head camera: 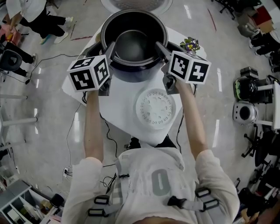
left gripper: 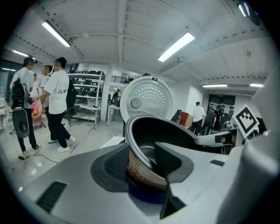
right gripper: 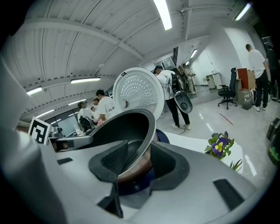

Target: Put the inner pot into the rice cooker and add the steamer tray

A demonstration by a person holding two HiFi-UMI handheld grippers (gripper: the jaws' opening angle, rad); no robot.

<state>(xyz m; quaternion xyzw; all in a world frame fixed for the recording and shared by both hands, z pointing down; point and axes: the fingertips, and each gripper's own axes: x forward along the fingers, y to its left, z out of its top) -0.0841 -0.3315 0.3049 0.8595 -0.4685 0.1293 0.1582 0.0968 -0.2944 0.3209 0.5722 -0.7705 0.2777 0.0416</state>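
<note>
The dark inner pot [head camera: 131, 43] hangs just over the blue rice cooker [head camera: 131, 76], whose white lid [head camera: 135, 4] stands open behind it. My left gripper [head camera: 110, 50] is shut on the pot's left rim, and my right gripper [head camera: 159, 47] is shut on its right rim. In the left gripper view the rim [left gripper: 162, 131] sits clamped between the pads of the left gripper [left gripper: 142, 164], with the cooker's blue body [left gripper: 148, 194] below. The right gripper view shows the right gripper [right gripper: 133, 164] pinching the rim [right gripper: 127, 127] the same way. The white round steamer tray [head camera: 155, 107] lies on the table in front of the cooker.
A white table [head camera: 118, 109] carries the cooker and tray. A small pot of flowers [head camera: 190, 43] stands at its far right. Cables trail on the floor at the left. Several people stand in the room behind, and equipment sits on the floor at the right.
</note>
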